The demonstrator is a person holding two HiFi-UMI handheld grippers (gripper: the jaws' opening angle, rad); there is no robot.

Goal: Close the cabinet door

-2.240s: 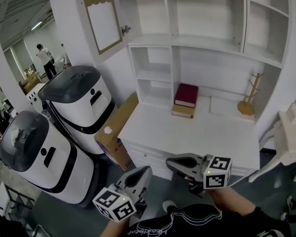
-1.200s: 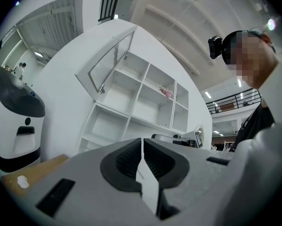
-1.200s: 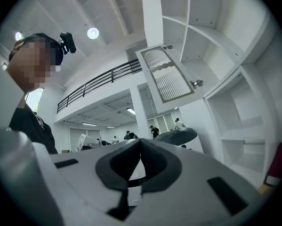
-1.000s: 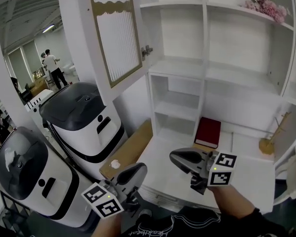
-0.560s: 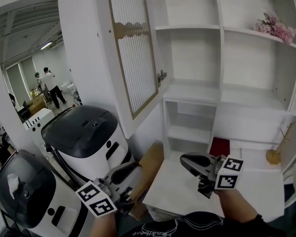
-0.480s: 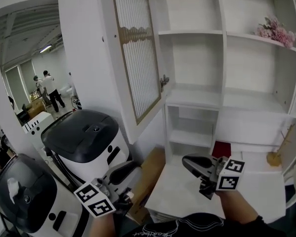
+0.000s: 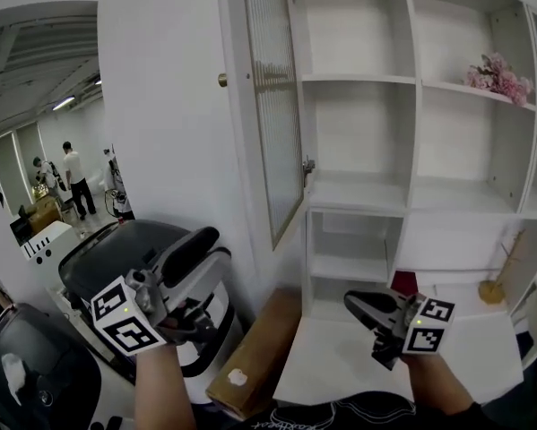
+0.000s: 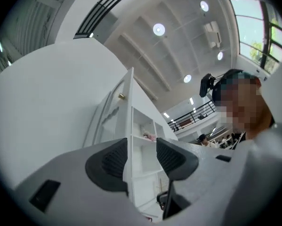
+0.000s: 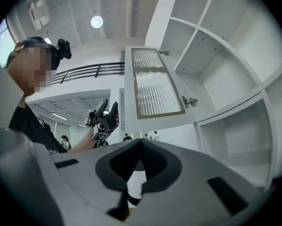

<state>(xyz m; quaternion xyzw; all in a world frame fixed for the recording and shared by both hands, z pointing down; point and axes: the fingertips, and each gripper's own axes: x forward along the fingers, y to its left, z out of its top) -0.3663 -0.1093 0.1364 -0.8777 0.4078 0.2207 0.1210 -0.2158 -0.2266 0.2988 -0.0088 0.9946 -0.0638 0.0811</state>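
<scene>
While our left claw (image 7: 207,249) hovers, jaws just opened wide on nothing, the tall white ribbed-glass cabinet door (image 7: 272,106) hangs ajar above and right of it, nearer than to our shut, empty right claw (image 7: 358,301).

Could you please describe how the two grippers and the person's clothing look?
The left gripper and right gripper have grey bodies with rounded dark fingers and ribbed black pads. Each carries a white cube printed with black square markers. The person wears a black top with pale lettering. The left jaws have just been opening, nothing between them.
</scene>
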